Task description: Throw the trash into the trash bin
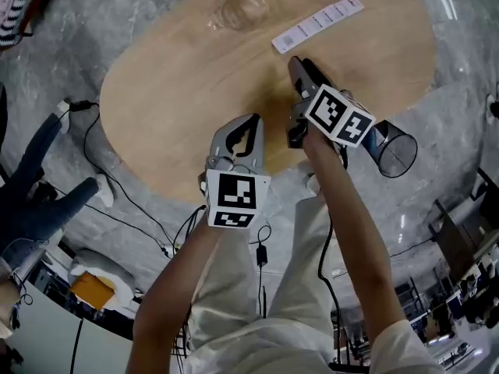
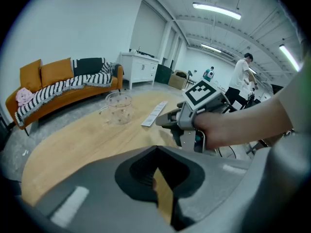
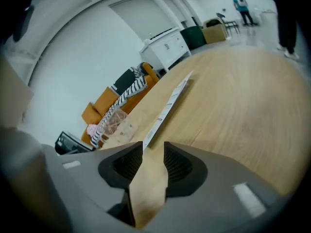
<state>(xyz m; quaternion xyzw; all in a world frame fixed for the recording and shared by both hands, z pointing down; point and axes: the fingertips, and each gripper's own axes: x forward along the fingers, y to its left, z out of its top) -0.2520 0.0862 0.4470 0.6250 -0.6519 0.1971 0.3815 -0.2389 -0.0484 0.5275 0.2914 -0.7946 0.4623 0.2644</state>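
Observation:
A long white paper strip [image 1: 317,23] [image 2: 154,113] [image 3: 167,108] lies flat on the far right part of the oval wooden table [image 1: 171,92]. My right gripper [image 1: 296,62] [image 2: 164,123] [image 3: 153,147] hovers just short of the strip's near end, pointing along it. It is open, and only bare table shows between its jaws. My left gripper [image 1: 253,119] [image 2: 156,148] hangs over the table's near edge with its tips together and nothing in it. A black mesh trash bin [image 1: 394,150] stands on the floor to the right of the table.
A clear glass cup [image 1: 240,8] [image 2: 119,108] [image 3: 116,127] stands at the table's far side, left of the strip. Cables [image 1: 125,201] trail over the floor at the left. An orange sofa [image 2: 63,89] and a white cabinet [image 2: 141,67] line the wall. People [image 2: 243,74] stand far off.

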